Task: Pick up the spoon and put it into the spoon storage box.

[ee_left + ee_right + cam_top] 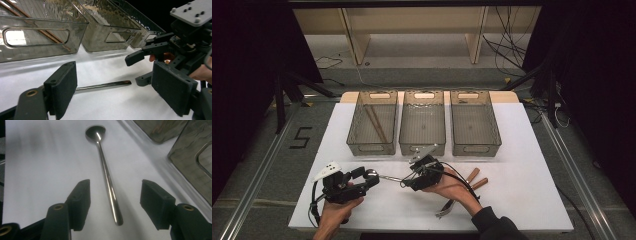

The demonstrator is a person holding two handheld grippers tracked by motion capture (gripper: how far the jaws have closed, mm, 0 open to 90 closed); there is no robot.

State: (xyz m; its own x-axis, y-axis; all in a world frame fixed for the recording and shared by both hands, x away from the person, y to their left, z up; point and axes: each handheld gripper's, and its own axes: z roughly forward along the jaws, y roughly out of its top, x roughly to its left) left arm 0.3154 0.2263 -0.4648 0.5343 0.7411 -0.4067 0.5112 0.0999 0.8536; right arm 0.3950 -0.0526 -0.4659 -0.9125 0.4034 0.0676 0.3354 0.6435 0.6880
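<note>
Polished steel made the risk plain: the slim metal spoon point(107, 177) lay flat on the white table sheet point(522, 165), its handle end between the black padded jaws of the right gripper point(115, 203), which stood fairly wide with neither pad touching it. No earlier picture bears on them, so only their stance is told. A smooth, thin handle lying flush on a flat surface would likely be hard to pinch; if the pads met above it, or closed off-centre, the spoon could skid away or spin, and a grip so near the tip could let the bowl droop once lifted. The left gripper point(112, 92) hovered just beyond the spoon's bowl, its jaws wide and holding nothing, straddling the handle; being so close, the two grippers might knock together as the right one closed.

Ahead of the right gripper sat three smoky clear plastic bins point(422, 122) in a row, the one nearest the left gripper holding a pair of brown chopsticks point(376, 122). Behind the right hand point(454, 187) lay wooden-handled utensils point(476, 179) and another metal piece, too blurred to name. Around the table the room was dark, with grey flooring, loose cables and a pale wooden frame beyond.
</note>
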